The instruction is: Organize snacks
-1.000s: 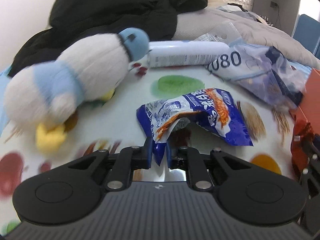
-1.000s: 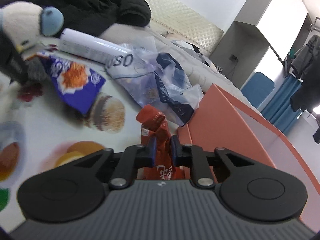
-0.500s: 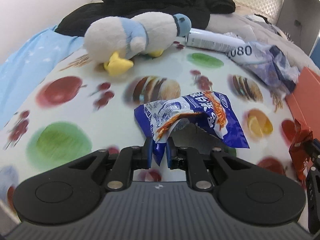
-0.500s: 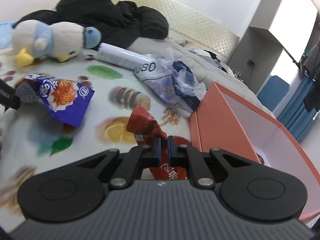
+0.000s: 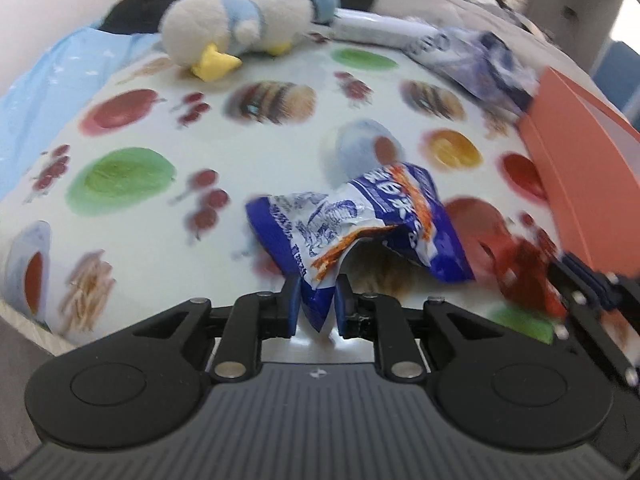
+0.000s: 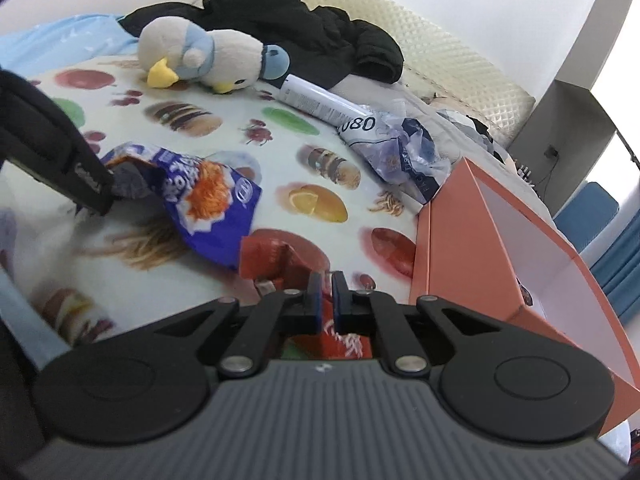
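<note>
A blue snack bag (image 5: 360,220) printed with orange strips hangs crumpled at the centre of the left wrist view, its lower corner pinched between the narrow jaws of the left gripper (image 5: 316,306), lifted above the tablecloth. In the right wrist view the same bag (image 6: 204,196) sits at middle left, with the left gripper (image 6: 96,192) entering from the left edge.

A red snack packet (image 6: 280,260) is clamped in the nearly closed jaws of the right gripper (image 6: 326,300), at bottom centre of that view, just below the blue bag's edge. In the left wrist view the red packet (image 5: 524,268) appears blurred at lower right.

An open orange box (image 6: 460,248) with a white inside stands at the right, near the red packet.

Everything is over a white cloth (image 5: 240,152) printed with fruit and burgers. At the upper part lie a stuffed penguin toy (image 6: 204,56), a white tube (image 6: 320,98), a crumpled plastic bag (image 6: 400,148) and a black jacket (image 6: 300,32).
</note>
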